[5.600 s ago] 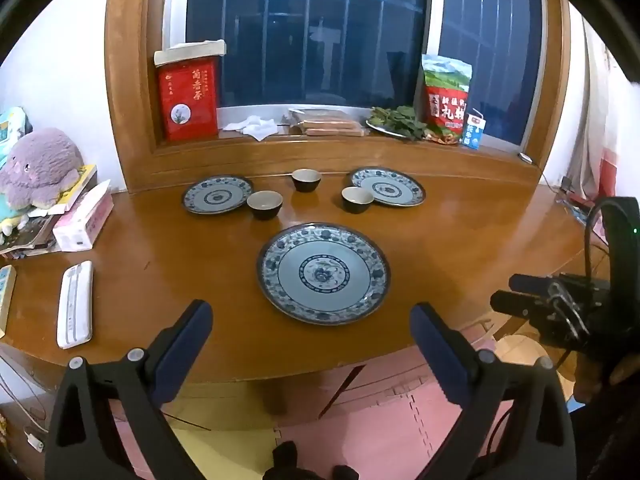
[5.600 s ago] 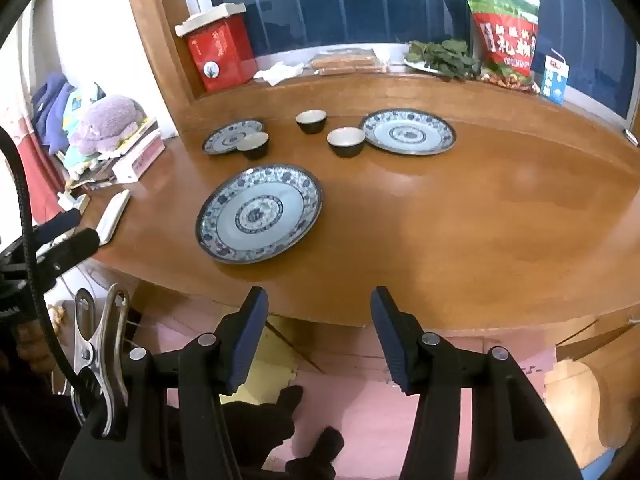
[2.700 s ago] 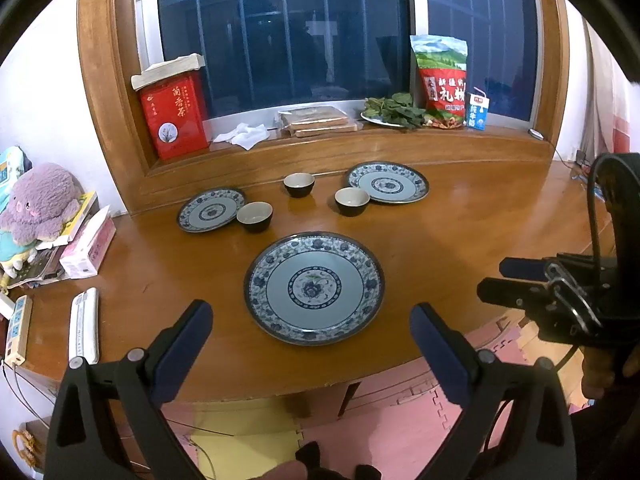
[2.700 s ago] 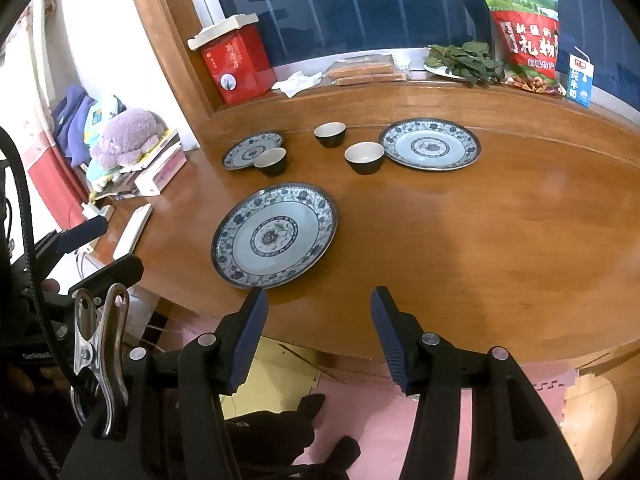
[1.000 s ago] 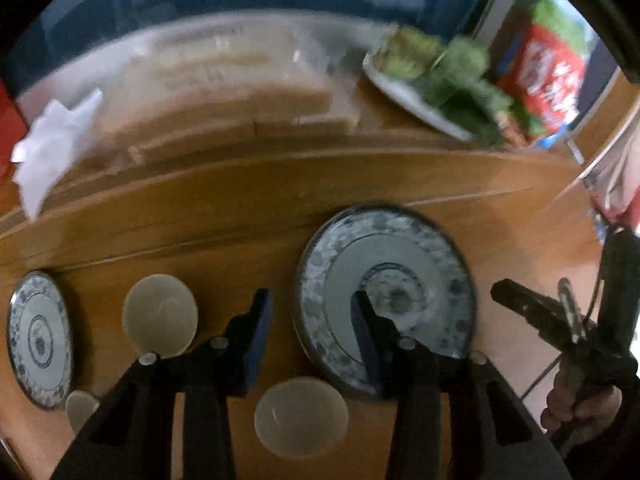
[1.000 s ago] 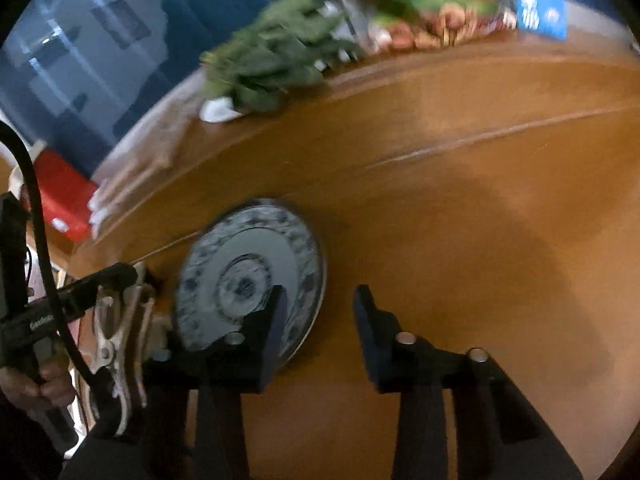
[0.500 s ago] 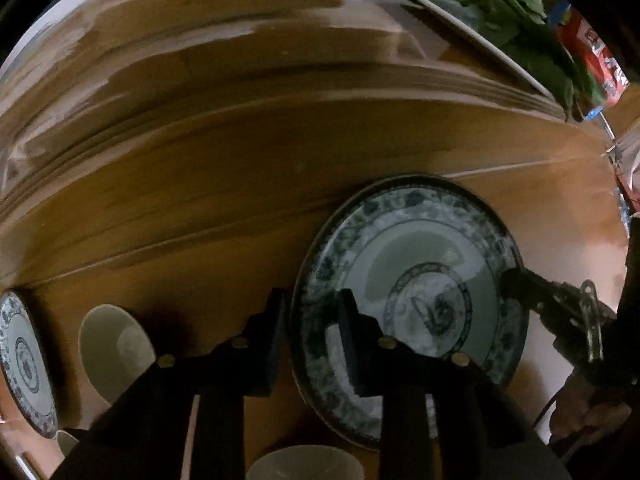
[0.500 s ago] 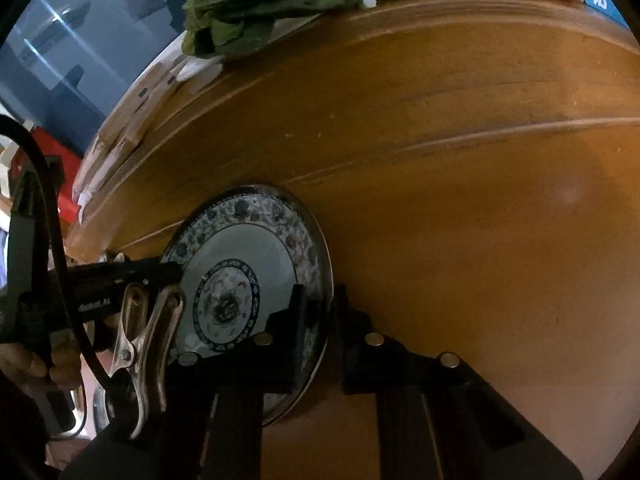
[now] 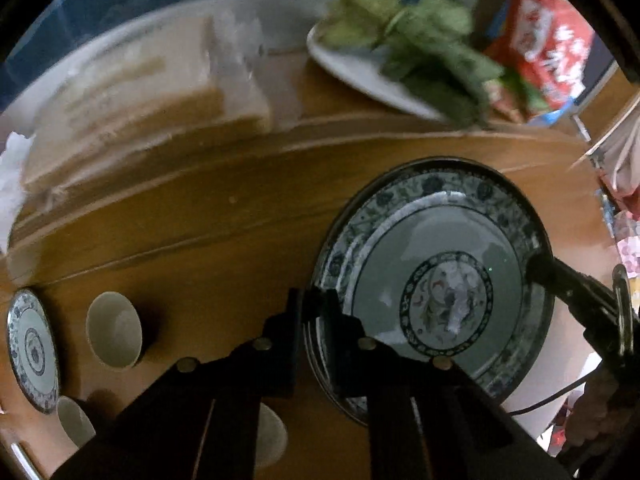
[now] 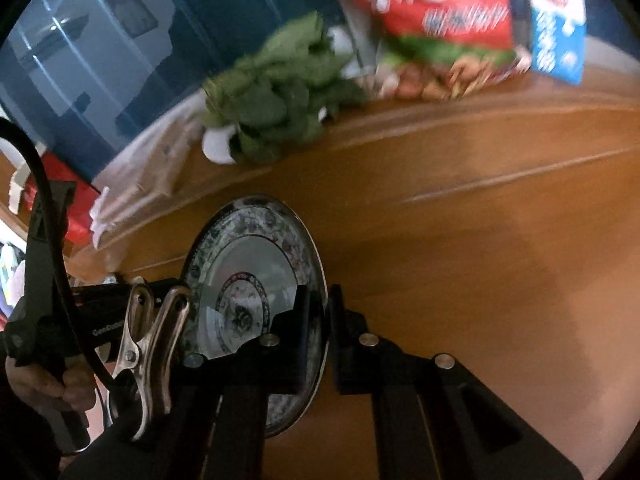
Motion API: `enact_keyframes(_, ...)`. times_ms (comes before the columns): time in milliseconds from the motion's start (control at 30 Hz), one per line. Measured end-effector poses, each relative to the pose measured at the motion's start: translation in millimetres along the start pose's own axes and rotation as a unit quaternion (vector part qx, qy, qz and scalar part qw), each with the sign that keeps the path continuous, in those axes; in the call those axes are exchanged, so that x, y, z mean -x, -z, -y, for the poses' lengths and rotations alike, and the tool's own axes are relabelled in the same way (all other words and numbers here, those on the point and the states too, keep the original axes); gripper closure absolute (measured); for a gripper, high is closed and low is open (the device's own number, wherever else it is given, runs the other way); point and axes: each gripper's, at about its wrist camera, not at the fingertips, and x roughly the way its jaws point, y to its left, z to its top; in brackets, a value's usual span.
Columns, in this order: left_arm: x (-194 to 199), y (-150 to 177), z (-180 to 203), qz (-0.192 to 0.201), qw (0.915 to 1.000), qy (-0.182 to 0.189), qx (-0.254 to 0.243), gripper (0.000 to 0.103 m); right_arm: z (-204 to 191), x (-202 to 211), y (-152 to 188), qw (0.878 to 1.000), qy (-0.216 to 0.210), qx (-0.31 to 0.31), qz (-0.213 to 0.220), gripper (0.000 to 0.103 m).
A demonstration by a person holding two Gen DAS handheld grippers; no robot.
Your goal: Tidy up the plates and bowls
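A blue-and-white patterned plate is held between both grippers above the brown table. My left gripper is shut on its left rim. My right gripper is shut on its right rim, and the plate shows there nearly edge-on. A small patterned plate lies at the far left of the table. A brown bowl with a cream inside stands beside it, another bowl lower left, and a third is partly hidden under my left gripper.
On the window sill stand a white plate of green leaves, wrapped flat packets, a red snack bag and a small blue carton. A red tin shows at the left.
Both grippers closed on opposite rims of the plate. The plate has lifted off the table and the sill now shows further off, with motion blur.
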Motion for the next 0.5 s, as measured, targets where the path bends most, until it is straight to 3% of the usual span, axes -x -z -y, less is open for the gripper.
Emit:
enact_keyframes(133, 38, 22, -7, 0.044, 0.9985, 0.018, 0.025, 0.093, -4, 41, 5, 0.999, -0.025, -0.003, 0.026, 0.095)
enact_keyframes(267, 84, 61, -32, 0.087, 0.9932, 0.036, 0.068, 0.093, -36, 73, 21, 0.997, -0.045, 0.032, 0.055, 0.095)
enact_keyframes(333, 133, 68, -45, 0.099, 0.9906, 0.033, 0.088, 0.093, -52, 76, 28, 0.996, -0.058, 0.042, 0.053, 0.095)
enact_keyframes(500, 193, 131, -87, 0.118, 0.9817, 0.006, 0.149, 0.093, -102, 61, 57, 0.991, -0.102, 0.08, 0.017, 0.094)
